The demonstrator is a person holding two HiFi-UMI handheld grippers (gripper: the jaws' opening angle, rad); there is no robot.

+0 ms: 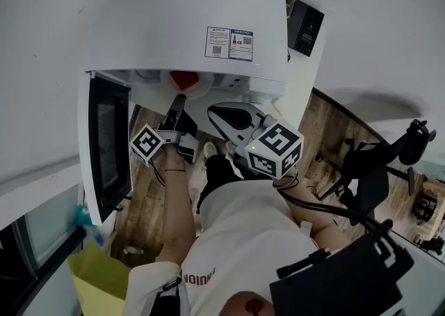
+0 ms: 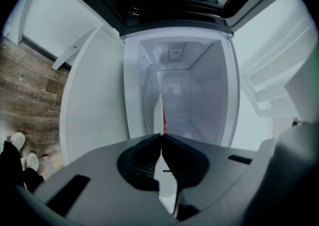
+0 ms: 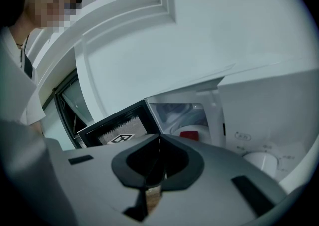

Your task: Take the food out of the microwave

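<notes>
Steadiness counts: left gripper [image 2: 162,139] pinches thin white plate [image 2: 160,108] carrying red food [image 1: 184,79]; draw it level; right gripper [image 3: 159,143] is pressed together.

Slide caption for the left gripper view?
Left hand-held gripper shut on the rim of a white plate, seen edge-on, facing the open microwave cavity.

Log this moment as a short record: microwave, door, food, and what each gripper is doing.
microwave: white, cavity facing the person
door: open, swung to the left in the head view
food: red, inside the cavity
dish: white, thin rim seen edge-on, carrying the food
left gripper: at the cavity mouth, jaws shut on the dish rim
right gripper: outside the microwave, jaws together, nothing between them
task status: food not yet out
</notes>
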